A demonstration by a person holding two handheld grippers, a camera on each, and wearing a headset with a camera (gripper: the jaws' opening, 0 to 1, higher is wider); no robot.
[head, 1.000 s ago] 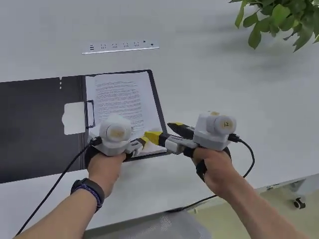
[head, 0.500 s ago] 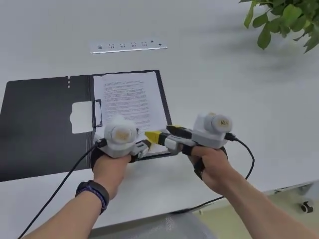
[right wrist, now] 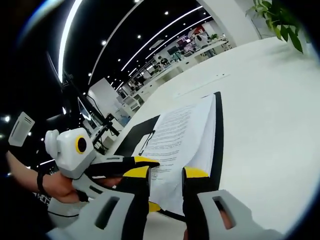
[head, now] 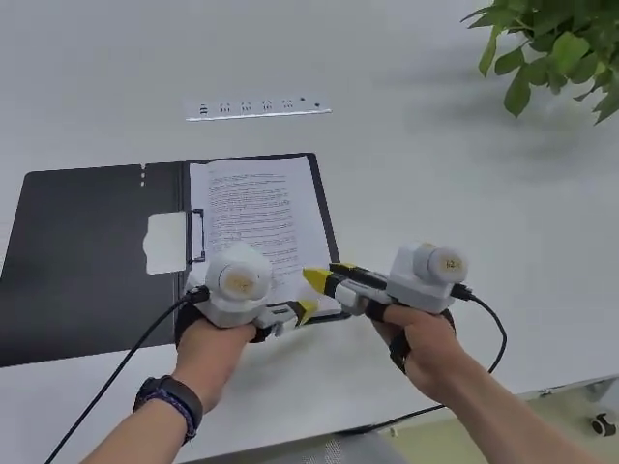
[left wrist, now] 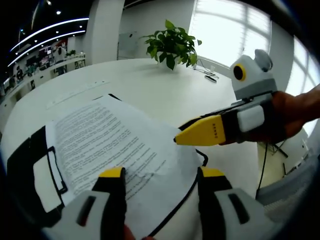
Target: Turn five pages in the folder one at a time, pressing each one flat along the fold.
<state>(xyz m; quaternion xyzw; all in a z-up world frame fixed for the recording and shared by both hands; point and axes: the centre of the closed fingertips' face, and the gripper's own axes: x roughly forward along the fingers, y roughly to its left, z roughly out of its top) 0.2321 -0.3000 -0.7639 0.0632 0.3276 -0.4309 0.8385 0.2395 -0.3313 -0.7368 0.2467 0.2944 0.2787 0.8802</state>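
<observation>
The black folder [head: 87, 261] lies open on the white table, with a printed page [head: 256, 208] on top of its right half. My left gripper [head: 298, 311] is at the folder's near edge. In the left gripper view it [left wrist: 161, 173] stands open over the page's [left wrist: 105, 135] near corner. My right gripper [head: 324, 277] points left at that same corner, and its yellow tip [left wrist: 200, 131] reaches the paper's edge. In the right gripper view its jaws [right wrist: 167, 172] stand a narrow gap apart with the page's [right wrist: 182, 132] corner between them. The left gripper [right wrist: 145, 162] sits just to their left.
A metal clip [head: 198, 237] holds the sheets at the folder's spine, beside a white pocket [head: 164, 242] on the left cover. A power strip [head: 256, 106] lies beyond the folder. A potted plant [head: 556, 48] stands at the far right. The table's front edge runs just below my hands.
The right gripper's jaws have drawn closer together at the page's near corner. The left gripper's tips have slid right along the folder's near edge. The head camera has shifted.
</observation>
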